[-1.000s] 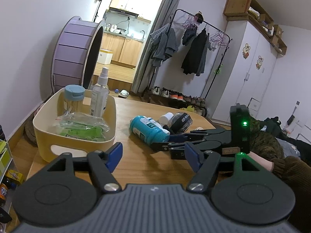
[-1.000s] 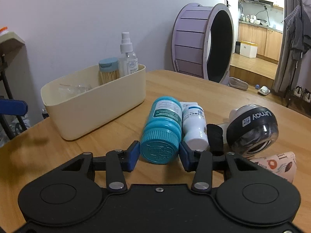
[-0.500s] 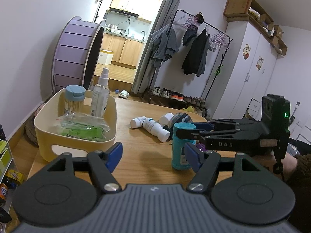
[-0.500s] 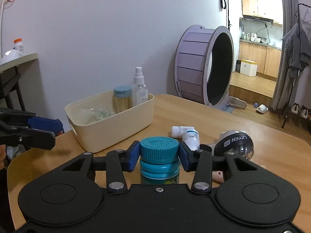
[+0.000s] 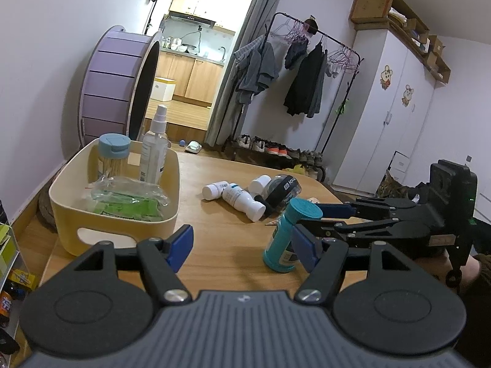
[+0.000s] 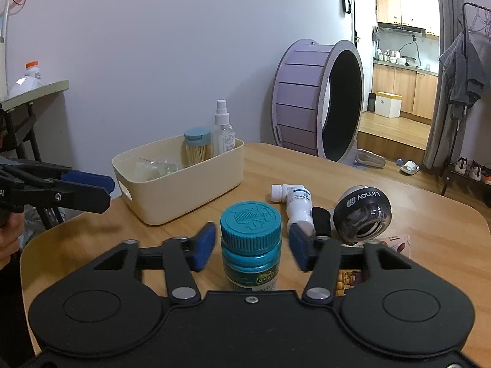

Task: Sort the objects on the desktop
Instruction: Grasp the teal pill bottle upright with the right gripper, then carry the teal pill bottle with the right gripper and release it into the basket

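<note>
Teal bottle [image 6: 250, 245] upright, white bottles [image 6: 297, 204] beside

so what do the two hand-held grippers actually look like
Both match: the left hand-held gripper and the right hand-held gripper have matte black bodies with two round discs, silver screws, angular black linkages and blue finger pads. A ribbed grey panel fronts the left one. The right one's rear block shows a green light.

The teal bottle's [image 6: 251, 245] base sits hidden behind the right gripper's [image 6: 251, 247] body. Label print on the white bottle [image 6: 298, 204] is too small to read. A patterned packet [image 6: 396, 242] lies partly covered.
</note>
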### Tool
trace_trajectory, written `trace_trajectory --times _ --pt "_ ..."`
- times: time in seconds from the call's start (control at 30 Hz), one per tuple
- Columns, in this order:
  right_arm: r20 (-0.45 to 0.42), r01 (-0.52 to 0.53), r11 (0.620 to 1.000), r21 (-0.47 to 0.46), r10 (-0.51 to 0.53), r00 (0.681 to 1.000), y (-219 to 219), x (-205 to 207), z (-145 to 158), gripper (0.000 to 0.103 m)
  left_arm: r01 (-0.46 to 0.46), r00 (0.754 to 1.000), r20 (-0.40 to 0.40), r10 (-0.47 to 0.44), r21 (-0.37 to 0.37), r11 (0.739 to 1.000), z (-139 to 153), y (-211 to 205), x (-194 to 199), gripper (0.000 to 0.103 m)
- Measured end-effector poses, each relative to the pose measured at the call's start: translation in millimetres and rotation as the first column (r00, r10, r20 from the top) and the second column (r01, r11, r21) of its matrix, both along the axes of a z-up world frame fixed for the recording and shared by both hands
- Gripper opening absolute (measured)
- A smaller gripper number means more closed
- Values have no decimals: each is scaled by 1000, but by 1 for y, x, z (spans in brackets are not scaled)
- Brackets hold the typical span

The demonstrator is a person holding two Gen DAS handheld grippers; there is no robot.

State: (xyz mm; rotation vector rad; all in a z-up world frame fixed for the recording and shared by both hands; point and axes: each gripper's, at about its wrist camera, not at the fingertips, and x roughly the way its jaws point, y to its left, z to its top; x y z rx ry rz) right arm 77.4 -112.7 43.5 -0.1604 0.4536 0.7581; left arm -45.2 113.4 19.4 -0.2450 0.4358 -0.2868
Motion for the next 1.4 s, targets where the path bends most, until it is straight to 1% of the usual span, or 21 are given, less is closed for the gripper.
trace_trajectory --times 0.17,0.27,0.3,0.33,0.37,0.5,0.67,0.93,1.03,1.17,1.4 --pt "-4 6 1000 15 -6 1000 -1 5 -2 59 -2 1000 0 2 -2 1000 0 0 0 70" --pt "-23 11 999 34 -10 1000 -3 9 -4 58 -2 1000 1 2 -3 1000 0 0 -1 70" --pt "-28 11 999 37 -10 1000 -3 10 -4 56 -2 1000 2 2 -3 1000 0 0 -1 70" --pt "-36 8 999 43 -6 999 -3 12 -4 49 -3 1000 2 3 -4 1000 0 0 -2 70" --pt "-47 0 999 50 2 999 -3 14 -5 45 -5 1000 3 5 -6 1000 1 1 -2 70" --pt "-55 4 998 58 -1 998 -1 17 -3 44 -9 1000 8 9 -12 1000 2 3 -3 70" --pt "-42 -10 993 117 15 999 6 21 14 43 -14 1000 17 14 -19 1000 3 6 -6 70" --pt "42 -114 981 159 109 993 49 38 58 42 -33 999 30 35 -47 998 6 16 -9 70" --pt "66 -156 975 157 148 987 71 50 69 42 -43 998 33 45 -60 997 7 20 -10 70" --pt "61 -189 972 137 183 981 101 68 68 42 -57 998 32 60 -76 995 8 26 -11 70" --pt "23 -200 975 97 199 980 140 94 41 42 -75 997 29 78 -98 992 9 36 -11 70"
